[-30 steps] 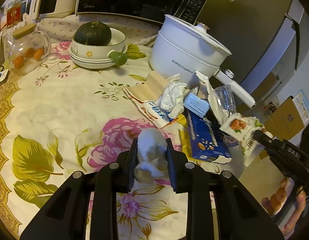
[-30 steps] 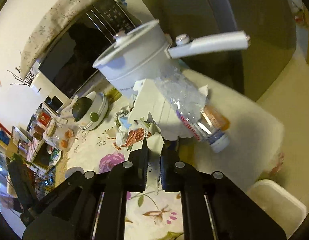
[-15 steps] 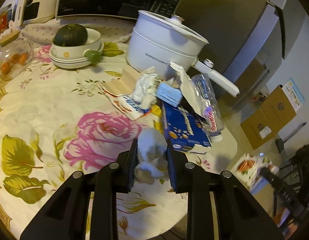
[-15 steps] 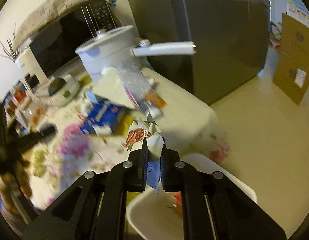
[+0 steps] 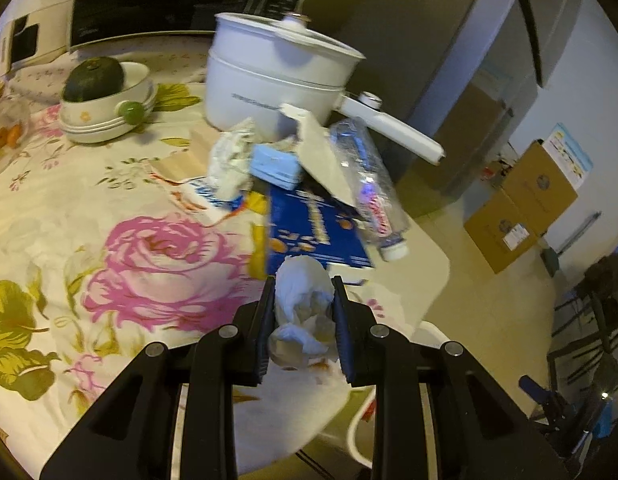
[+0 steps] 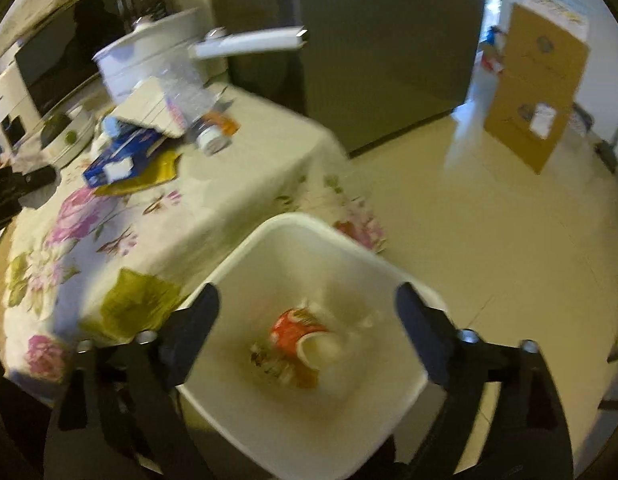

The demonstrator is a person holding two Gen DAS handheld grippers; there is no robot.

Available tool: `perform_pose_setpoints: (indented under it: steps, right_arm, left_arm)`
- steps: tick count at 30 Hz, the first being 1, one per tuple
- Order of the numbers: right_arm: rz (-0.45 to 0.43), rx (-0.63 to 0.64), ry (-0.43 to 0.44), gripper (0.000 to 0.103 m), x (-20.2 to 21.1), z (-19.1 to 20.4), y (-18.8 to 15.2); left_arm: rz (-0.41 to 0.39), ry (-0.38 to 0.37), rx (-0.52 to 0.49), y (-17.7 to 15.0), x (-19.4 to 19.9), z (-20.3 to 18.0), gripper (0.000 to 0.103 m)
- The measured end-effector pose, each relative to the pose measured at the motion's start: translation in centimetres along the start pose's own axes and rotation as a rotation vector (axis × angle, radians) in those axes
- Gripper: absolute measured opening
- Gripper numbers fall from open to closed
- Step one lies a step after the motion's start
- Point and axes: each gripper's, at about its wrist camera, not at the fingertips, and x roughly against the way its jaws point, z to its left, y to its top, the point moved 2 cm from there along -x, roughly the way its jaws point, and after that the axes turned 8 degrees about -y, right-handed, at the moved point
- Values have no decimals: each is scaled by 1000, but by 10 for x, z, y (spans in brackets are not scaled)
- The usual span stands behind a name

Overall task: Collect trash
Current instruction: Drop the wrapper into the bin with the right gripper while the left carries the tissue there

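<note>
- Clamping a crumpled white tissue wad [image 5: 303, 304], the left tongs [image 5: 303, 320] pinch it between both black pads above the worktop's near edge; the wad is soft, creased and lumpy, bulging out above and below the pads.
- Floral cloth covers the worktop [image 5: 109, 200], printed with large pink roses and olive leaves on cream.
- At the far left stands a stack of cream bowls [image 5: 105, 116] holding a dark green squash [image 5: 94, 79], round and matt.
- Further right lies a heap of trash: a crumpled white wrapper [image 5: 229, 160], a pale blue packet [image 5: 275, 162], a flat blue box [image 5: 313, 232] with orange print, a tilted sheet of white card [image 5: 325, 160], and a clear, crinkled plastic bottle [image 5: 369, 192] on its side with a white cap.
- Behind the heap is a smooth white electric pot [image 5: 277, 84] with a long handle.
- The right tongs [image 6: 307, 322] have their jaws opening, standing wide apart with nothing between them, over a white square-mouthed plastic bin [image 6: 389, 272] beside the worktop.
- Inside the bin lies a red and white crumpled wrapper [image 6: 299, 330], blurred.
</note>
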Motion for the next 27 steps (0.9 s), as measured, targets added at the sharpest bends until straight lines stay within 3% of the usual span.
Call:
perform_pose_setpoints:
  steps: [7,27]
  right_arm:
    - [-72,-37,-96,96,10,-25,0]
    - [-7,-165,-169,96,1,-70,-15]
  left_arm:
    - [34,-66,-73,-14,-14,-43,27]
    - [230,-188,-282,-79,-75,-139,29]
